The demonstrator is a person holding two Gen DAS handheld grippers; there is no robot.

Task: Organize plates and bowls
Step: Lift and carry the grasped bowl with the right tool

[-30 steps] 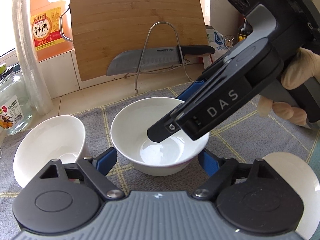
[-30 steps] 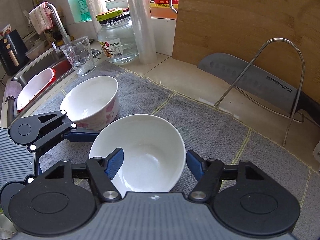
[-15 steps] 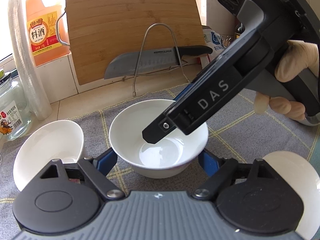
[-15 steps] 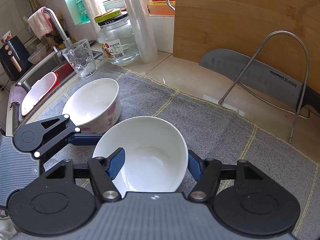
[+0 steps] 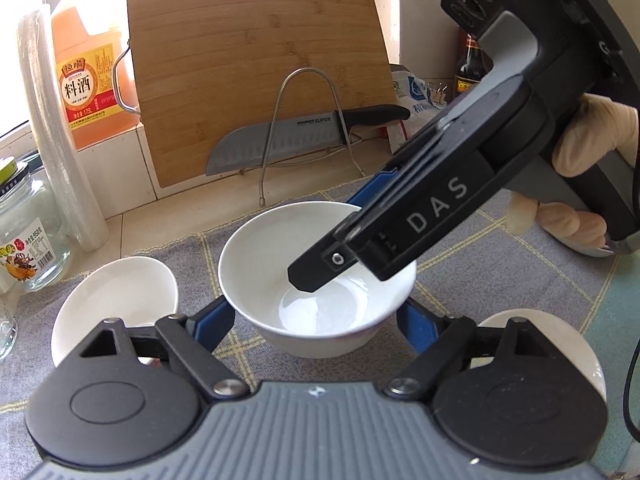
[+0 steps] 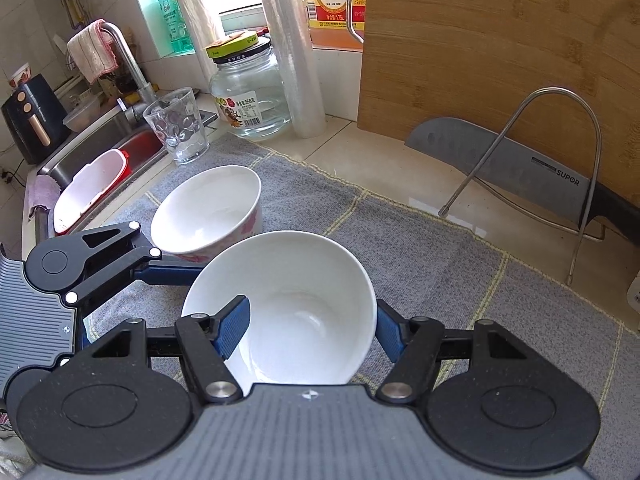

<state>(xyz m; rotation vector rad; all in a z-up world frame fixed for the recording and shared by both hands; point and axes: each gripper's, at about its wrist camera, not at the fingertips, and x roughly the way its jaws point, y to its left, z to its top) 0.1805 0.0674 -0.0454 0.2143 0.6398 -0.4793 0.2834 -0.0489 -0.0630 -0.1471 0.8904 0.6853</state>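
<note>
A plain white bowl point(image 5: 276, 264) stands on the grey mat, also in the right wrist view point(image 6: 296, 292). My left gripper point(image 5: 316, 322) is open, its blue fingers on either side of the bowl's base. My right gripper point(image 6: 310, 330) reaches from the right; one blue finger is inside the bowl, the other outside its rim, with the wall between them. I cannot tell if it presses the wall. A white bowl with pink flowers point(image 6: 208, 210) sits tilted to the left, also in the left wrist view point(image 5: 116, 300). Another white dish point(image 5: 568, 340) lies at right, mostly hidden.
A bamboo cutting board point(image 5: 256, 64), a knife point(image 5: 280, 144) on a wire rack, a cooking wine jug point(image 5: 88, 76), a plastic wrap roll point(image 6: 292, 40), a glass jar point(image 6: 250, 92) and a tumbler point(image 6: 178, 126) stand behind. The sink point(image 6: 92, 160) with a red-rimmed dish is far left.
Both grippers and the plain bowl have shifted only slightly; the right gripper's finger has settled a little deeper over the bowl's rim. The bowl still stands on the mat.
</note>
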